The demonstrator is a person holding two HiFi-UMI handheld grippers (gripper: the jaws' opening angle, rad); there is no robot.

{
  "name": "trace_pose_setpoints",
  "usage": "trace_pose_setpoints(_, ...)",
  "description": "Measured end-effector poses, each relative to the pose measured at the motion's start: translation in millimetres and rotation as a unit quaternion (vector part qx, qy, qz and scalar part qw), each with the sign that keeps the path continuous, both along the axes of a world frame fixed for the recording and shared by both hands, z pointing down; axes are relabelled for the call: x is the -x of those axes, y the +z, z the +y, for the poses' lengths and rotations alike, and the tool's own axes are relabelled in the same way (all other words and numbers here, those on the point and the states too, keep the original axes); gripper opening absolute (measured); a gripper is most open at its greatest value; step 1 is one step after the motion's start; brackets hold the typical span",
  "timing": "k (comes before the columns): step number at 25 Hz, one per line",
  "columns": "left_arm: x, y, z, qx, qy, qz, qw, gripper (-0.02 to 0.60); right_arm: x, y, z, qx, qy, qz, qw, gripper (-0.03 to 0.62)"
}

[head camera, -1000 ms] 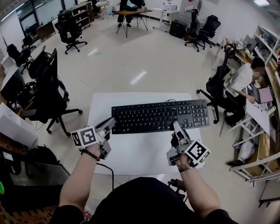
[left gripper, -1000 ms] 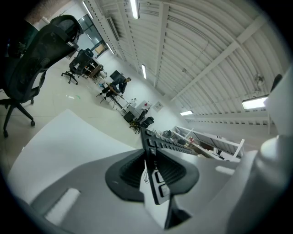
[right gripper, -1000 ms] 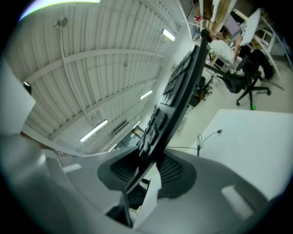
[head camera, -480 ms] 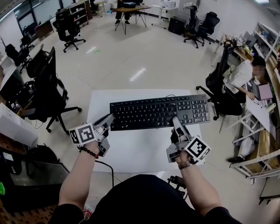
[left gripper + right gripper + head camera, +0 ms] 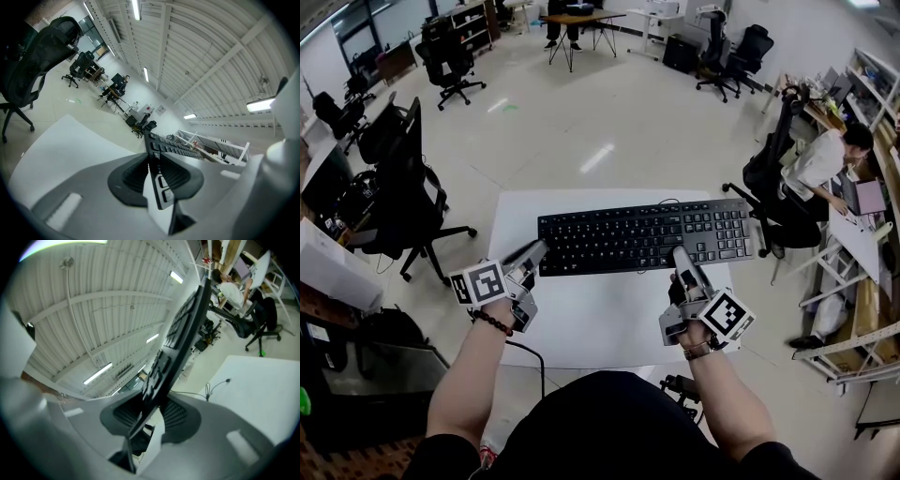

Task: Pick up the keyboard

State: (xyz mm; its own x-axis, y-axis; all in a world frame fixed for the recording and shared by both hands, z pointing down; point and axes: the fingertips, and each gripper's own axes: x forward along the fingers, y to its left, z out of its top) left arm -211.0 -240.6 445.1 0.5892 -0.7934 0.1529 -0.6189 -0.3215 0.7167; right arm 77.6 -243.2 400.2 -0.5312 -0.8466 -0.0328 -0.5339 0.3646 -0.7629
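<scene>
Two grippers were out front; how did they sit?
Both forearms reached forward, roughly level. The left gripper (image 5: pixel 536 251) met the left end of the black keyboard (image 5: pixel 642 236), and the right gripper (image 5: pixel 679 255) met its near edge, by the number pad.
And the jaws?
Each pair was clamped on the keyboard's edge, holding it above the white surface (image 5: pixel 600 323).
Anything unclear?
Its thin cable (image 5: pixel 216 386) showed only in part, and marker cubes half hid both hands.

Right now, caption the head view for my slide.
The left claw and the right claw grip the keyboard over the white table.
</scene>
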Motion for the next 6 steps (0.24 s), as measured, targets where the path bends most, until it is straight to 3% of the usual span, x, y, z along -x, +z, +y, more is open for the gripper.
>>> trace_pose_setpoints(6,-5.7,2.5,5.2,0.001,-0.002,0.001,1.0,0.086,-8.7,4.8,4.0,0.005,0.005,0.009,1.0,0.117)
